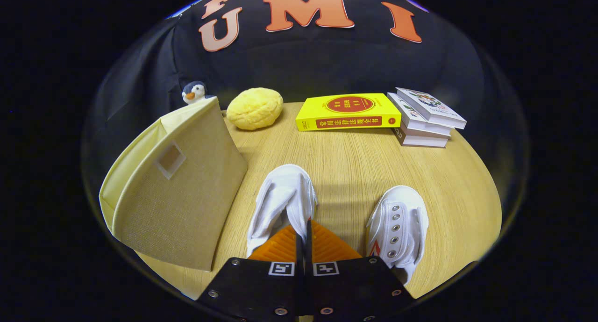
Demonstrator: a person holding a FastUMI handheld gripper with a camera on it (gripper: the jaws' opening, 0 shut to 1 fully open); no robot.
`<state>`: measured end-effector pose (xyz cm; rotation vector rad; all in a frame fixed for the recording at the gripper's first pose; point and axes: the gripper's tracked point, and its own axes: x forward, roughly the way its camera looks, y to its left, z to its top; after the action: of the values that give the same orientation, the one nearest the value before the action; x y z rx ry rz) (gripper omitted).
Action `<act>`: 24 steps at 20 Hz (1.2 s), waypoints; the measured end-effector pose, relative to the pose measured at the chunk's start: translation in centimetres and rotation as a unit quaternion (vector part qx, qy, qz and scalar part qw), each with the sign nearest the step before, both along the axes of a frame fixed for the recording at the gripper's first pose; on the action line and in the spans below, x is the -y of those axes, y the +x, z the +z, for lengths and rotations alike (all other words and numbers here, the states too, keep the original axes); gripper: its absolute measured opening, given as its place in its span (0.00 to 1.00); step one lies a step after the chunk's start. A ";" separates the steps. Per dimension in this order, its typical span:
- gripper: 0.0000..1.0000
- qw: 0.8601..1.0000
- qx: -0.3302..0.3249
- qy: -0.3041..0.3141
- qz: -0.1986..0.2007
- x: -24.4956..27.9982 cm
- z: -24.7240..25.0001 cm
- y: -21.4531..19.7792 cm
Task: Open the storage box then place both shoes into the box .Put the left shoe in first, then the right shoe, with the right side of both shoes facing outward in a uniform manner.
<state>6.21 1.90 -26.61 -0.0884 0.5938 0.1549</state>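
Observation:
My gripper (pixel 304 226) has its two fingers pressed together on the rim of a white shoe (pixel 282 198), which reaches forward from the fingertips over the wooden table (pixel 355 158). A second white shoe (pixel 398 226), with a row of metal eyelets, lies on the table to the right of the fingers. Left of both shoes stands the beige fabric storage box (pixel 187 205). It has a small label window on its near face and a pale yellow panel along its far left side. I cannot tell from here how its lid stands.
Along the back of the table lie a yellow bun-shaped cushion (pixel 255 108), a thick yellow book (pixel 348 111) and a stack of three white books (pixel 425 118). A small penguin toy (pixel 193 92) peeks over the box. Bare wood shows between the shoes and the books.

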 end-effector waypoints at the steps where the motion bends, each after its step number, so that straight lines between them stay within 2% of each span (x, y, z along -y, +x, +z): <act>1: 0.00 1.000 0.003 0.001 0.002 0.0 0.2 -0.3; 8: 0.00 1.000 0.002 0.017 -0.003 1.0 3.0 -1.4; 14: 0.00 0.999 0.028 0.029 0.002 -0.1 9.3 -1.4; 17: 0.00 0.998 0.062 0.022 -0.007 -1.7 13.7 -1.3; 20: 0.00 0.995 0.081 0.042 -0.026 -4.3 17.1 -1.5; 24: 0.00 0.993 0.087 0.076 -0.034 -9.8 19.0 -2.0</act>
<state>4.23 11.72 -7.59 0.0652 0.4085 0.1250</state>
